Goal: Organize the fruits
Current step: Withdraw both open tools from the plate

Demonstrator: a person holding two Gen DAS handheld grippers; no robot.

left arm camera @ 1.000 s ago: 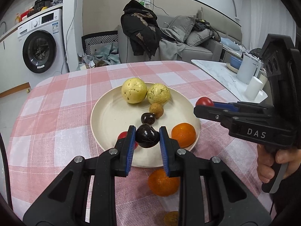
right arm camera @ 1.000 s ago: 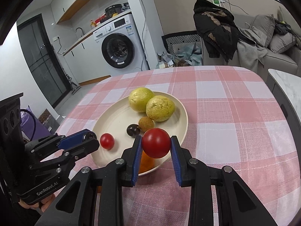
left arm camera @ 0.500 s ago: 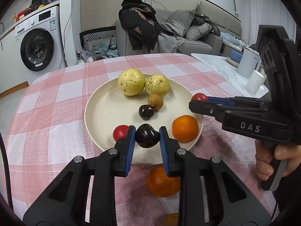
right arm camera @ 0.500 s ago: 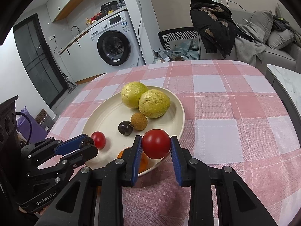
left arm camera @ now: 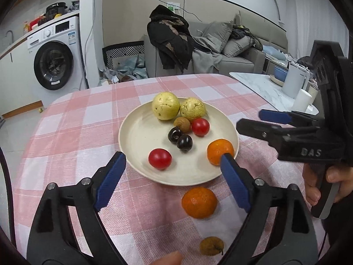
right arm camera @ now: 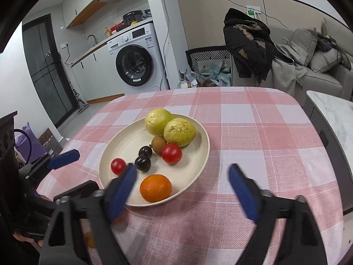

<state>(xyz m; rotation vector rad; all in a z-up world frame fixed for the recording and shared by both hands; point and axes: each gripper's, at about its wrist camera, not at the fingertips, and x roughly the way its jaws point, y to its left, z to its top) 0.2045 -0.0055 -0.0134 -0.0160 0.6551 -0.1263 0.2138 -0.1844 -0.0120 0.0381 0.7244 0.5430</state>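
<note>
Filling the cream plate (left arm camera: 132, 137) is well under way: it carries two yellow-green fruits (left arm camera: 166, 108), a small brown fruit (left arm camera: 181, 124), two dark plums (left arm camera: 184, 142), two red tomatoes (left arm camera: 160, 158) and one orange (left arm camera: 220, 151). Both grippers have just been opening. The left gripper (left arm camera: 173, 167) has its jaws spread with nothing between them; the right gripper (right arm camera: 179, 182) likewise stands wide and empty. A plum and a tomato lie loose on the plate.

Left to do, by my reading: a second orange (left arm camera: 199, 202) and a brown wrinkled fruit (left arm camera: 211, 245) sit on the tabletop (left arm camera: 77, 119), off the plate at its near side.

The tabletop is covered by a pink-and-white checked cloth. Room beyond: washing machine (right arm camera: 134, 65), grey sofa (left arm camera: 231, 50) with a dark jacket (left arm camera: 169, 42), marble side table (left arm camera: 260, 86).
</note>
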